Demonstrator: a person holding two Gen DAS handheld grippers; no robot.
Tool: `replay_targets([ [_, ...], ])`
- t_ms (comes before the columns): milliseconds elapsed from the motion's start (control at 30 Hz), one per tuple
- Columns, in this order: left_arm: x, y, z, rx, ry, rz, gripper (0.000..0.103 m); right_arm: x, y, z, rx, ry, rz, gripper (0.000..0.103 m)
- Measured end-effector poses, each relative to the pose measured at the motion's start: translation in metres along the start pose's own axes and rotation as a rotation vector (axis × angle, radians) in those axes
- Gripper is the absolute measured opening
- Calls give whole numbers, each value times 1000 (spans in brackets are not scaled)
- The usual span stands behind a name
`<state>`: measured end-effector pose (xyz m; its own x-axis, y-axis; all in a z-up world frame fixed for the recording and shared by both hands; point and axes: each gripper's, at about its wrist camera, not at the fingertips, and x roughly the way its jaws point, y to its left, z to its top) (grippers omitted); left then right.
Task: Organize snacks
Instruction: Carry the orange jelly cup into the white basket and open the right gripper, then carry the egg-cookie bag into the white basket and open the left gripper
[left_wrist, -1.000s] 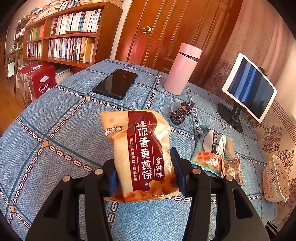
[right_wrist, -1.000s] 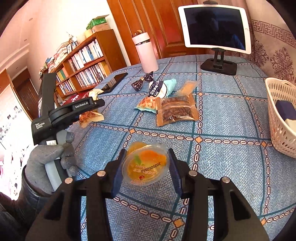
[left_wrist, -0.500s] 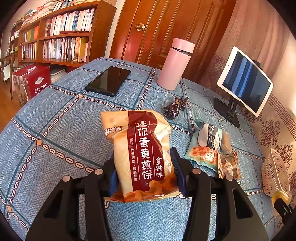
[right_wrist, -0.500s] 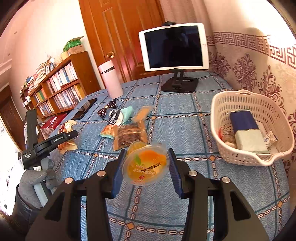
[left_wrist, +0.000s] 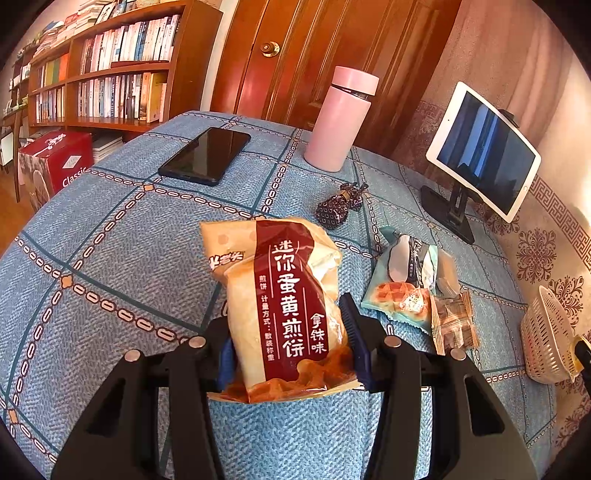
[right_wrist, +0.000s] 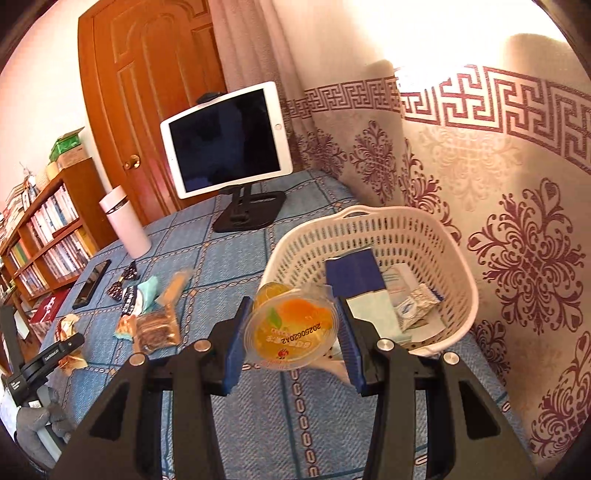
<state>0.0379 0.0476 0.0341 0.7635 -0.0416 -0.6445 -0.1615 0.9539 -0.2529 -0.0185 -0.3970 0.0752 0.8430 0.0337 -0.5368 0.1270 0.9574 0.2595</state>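
My left hand-held gripper (left_wrist: 290, 341): pinching biscuit bag (left_wrist: 284, 299), held above table (left_wrist: 122, 258).
My right hand-held gripper (right_wrist: 291, 341): pinching jelly cup (right_wrist: 291, 334), held at near rim of basket (right_wrist: 373, 236).
Basket: holds several packets, blue one (right_wrist: 354, 273) included.
Table: loose snack packets (left_wrist: 413, 295), phone (left_wrist: 207, 155), pink flask (left_wrist: 341, 118), tablet (left_wrist: 484, 151) on stand.

Warm, bright daylight; the upper wall in the right wrist view is blown out. Both fisheye views bend strongly toward dark corners, otherwise sharp.
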Motion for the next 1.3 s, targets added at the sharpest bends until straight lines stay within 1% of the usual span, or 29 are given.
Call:
replay_targets([
  [100, 1, -1, 0, 2, 2, -1, 51, 3, -7, 2, 4, 0, -22, 45],
  [200, 1, -1, -1, 6, 3, -1, 51, 5, -10, 1, -5, -2, -63, 45],
  [300, 2, -1, -1, 5, 4, -1, 51, 6, -18, 0, 20, -4, -94, 48],
  [500, 2, -2, -2, 9, 4, 1, 51, -7, -21, -7, -3, -40, -165, 48],
  [733, 3, -4, -3, 20, -1, 5, 51, -30, -28, -19, -7, -74, -208, 48],
  [900, 1, -10, -2, 49, -8, 20, 51, -41, -28, -28, -26, -87, -219, 49],
  [1000, -2, -17, -2, 68, -7, 18, 51, -47, -31, -32, -8, -96, -215, 53],
  [1133, -12, -35, -2, 111, -9, -9, 51, -51, -33, -39, 3, -94, -203, 54],
  [1300, -25, -67, 0, 174, -18, -66, 51, -55, -38, -50, 15, -92, -194, 54],
])
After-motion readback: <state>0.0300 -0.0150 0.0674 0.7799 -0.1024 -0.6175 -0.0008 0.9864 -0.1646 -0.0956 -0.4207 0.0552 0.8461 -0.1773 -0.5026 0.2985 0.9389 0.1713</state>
